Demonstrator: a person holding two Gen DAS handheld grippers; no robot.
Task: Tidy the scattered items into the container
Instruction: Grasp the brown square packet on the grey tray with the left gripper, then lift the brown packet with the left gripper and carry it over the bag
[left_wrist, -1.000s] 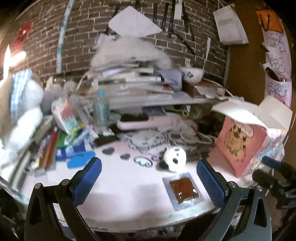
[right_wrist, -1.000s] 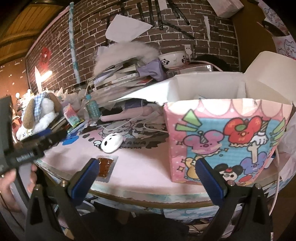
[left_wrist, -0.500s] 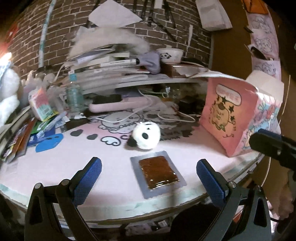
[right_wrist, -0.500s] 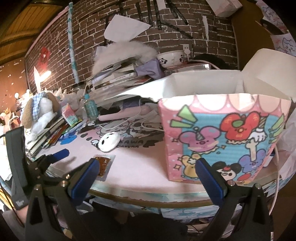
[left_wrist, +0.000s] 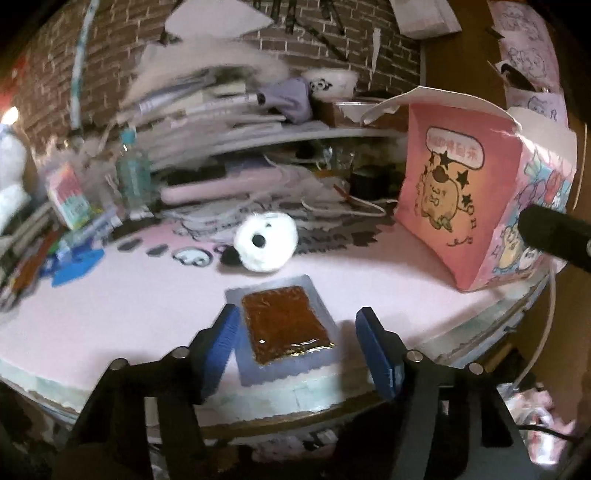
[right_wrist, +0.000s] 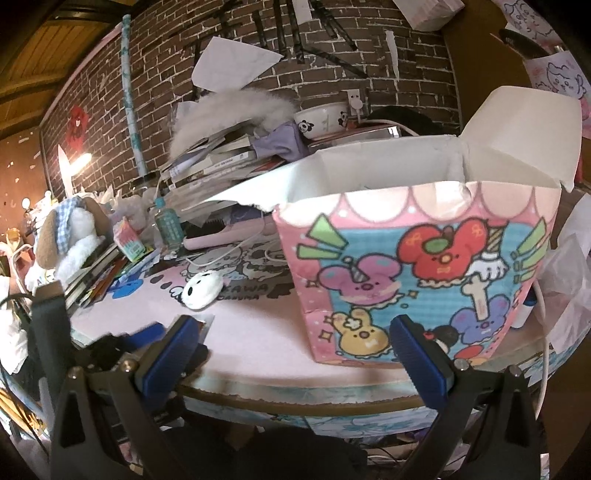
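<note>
A sauce packet (left_wrist: 286, 325) is seen lying flat at the near edge of the pink counter (left_wrist: 147, 280), low in the frame's centre, framed by the left claw (left_wrist: 295, 349), whose jaws are closing around it without the pads yet pressing. A plush panda (left_wrist: 266, 242) is set just behind it, and the open pink box (right_wrist: 417, 280) stands at right. The right claw (right_wrist: 295, 363) is held wide and empty before the box.
</note>
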